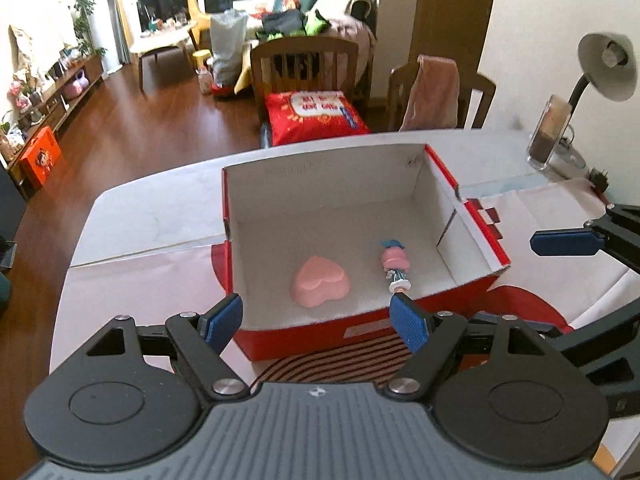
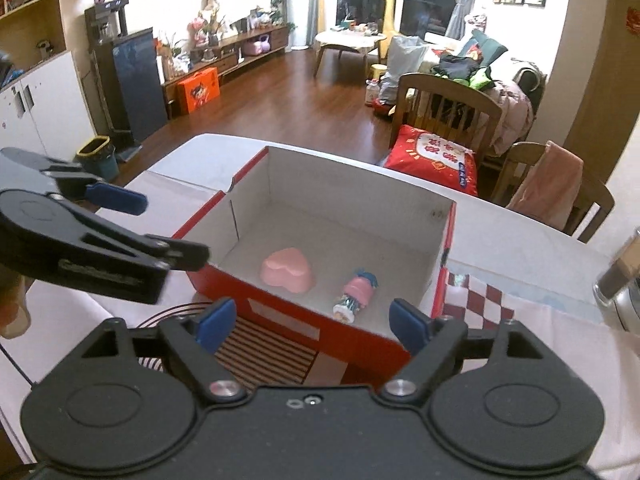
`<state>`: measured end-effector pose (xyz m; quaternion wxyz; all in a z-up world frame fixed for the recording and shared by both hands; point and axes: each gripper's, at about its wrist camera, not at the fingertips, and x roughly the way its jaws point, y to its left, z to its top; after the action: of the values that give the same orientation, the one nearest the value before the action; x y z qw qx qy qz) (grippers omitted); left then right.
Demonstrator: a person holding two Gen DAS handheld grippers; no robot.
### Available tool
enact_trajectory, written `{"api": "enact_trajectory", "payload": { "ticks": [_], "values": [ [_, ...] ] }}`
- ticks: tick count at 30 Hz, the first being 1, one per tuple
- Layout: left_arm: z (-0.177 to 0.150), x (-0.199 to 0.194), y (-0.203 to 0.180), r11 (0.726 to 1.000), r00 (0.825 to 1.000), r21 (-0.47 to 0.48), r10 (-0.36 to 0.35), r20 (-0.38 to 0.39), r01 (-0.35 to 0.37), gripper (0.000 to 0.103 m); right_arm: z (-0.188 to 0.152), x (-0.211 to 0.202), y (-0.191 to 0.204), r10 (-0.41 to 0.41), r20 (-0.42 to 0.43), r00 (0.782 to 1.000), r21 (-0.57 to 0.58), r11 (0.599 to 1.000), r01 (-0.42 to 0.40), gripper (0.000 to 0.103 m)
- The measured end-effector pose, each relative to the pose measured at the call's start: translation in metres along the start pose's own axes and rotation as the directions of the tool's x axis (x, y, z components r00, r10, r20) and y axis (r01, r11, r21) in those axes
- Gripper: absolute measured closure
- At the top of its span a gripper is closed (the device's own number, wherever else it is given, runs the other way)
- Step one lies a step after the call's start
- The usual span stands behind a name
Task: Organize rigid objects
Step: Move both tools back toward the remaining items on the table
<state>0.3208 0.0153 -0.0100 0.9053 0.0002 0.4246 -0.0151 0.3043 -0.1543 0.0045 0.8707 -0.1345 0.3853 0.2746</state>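
1. Cardboard box [image 1: 466, 286] – red outside, white inside – sits open on the table [image 1: 140, 216] with its lid flap laid flat.
2. Pink heart-shaped case [image 1: 321, 284] lies on the box floor; seen from the left wrist it is at about 7 o'clock of the floor's centre.
3. Small doll [image 1: 395, 266] with a pink middle and blue top lies on its side just beside the case, toward 4 o'clock, apart from it.
4. Left gripper [image 1: 318, 320] hovers over the near wall of the box, blue pads spread wide, nothing between them.
5. Right gripper [image 2: 314, 322] is likewise spread wide and empty – the doll lies loose beyond its pads.
6. Desk lamp [image 1: 608, 66] stands at 2 o'clock on the table.
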Motion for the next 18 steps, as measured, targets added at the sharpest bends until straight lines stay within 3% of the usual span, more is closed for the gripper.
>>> {"api": "enact_trajectory", "payload": {
  "ticks": [13,18],
  "values": [
    [-0.067,-0.056,0.003,1.0,0.997,0.013,0.008,0.07,-0.009,0.019,-0.066,-0.049,0.016,-0.023,0.04,0.999,0.056,0.998,0.02,0.011],
    [-0.094,-0.07,0.007,1.0,0.996,0.005,0.027,0.089,-0.027,0.019,-0.09,-0.065,0.021,-0.031,0.062,0.998,0.078,0.997,0.026,0.004]
  ]
}}
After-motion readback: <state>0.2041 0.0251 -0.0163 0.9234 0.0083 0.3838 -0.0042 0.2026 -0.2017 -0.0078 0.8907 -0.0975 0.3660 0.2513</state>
